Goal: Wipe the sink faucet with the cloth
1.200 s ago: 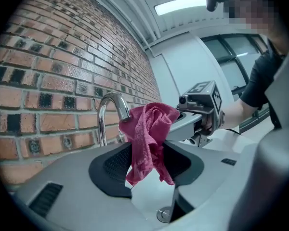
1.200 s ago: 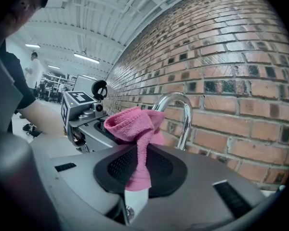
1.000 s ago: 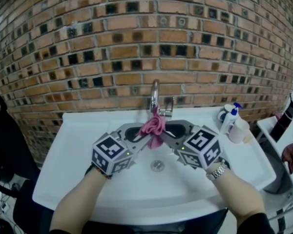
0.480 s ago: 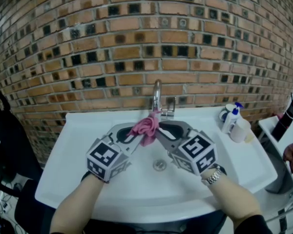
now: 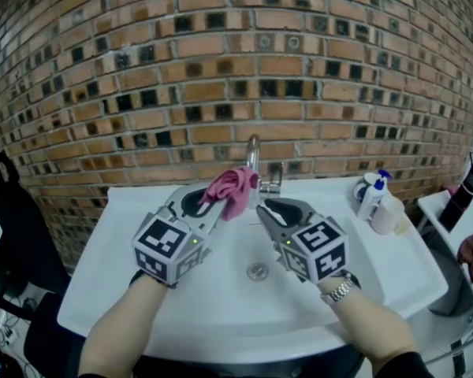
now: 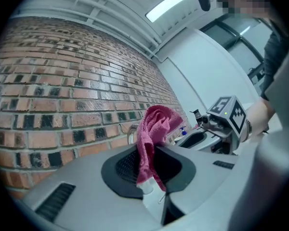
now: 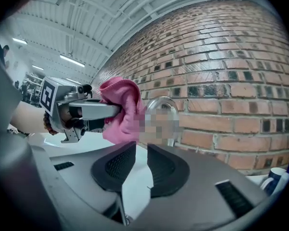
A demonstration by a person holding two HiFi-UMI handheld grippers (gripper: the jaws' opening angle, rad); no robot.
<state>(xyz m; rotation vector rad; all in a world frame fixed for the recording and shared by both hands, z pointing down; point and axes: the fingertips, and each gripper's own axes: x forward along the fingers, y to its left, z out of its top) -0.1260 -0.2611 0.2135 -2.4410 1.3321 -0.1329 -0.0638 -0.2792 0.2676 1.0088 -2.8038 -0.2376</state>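
A wall of orange-brown brick [image 5: 221, 77], studded with small dark square insets, fills the background behind a white worktop [image 5: 91, 278]. Overhead, a pale, ribbed ceiling [image 7: 111, 13] carries long strip lights [image 6: 173, 1], and a plain white wall [image 6: 202, 69] meets the brick at a corner. A black chair-like frame [image 5: 1, 211] stands at the left edge above a floor [image 5: 0, 353] where cables lie; a white shelf [image 5: 437, 207] sits to the right.
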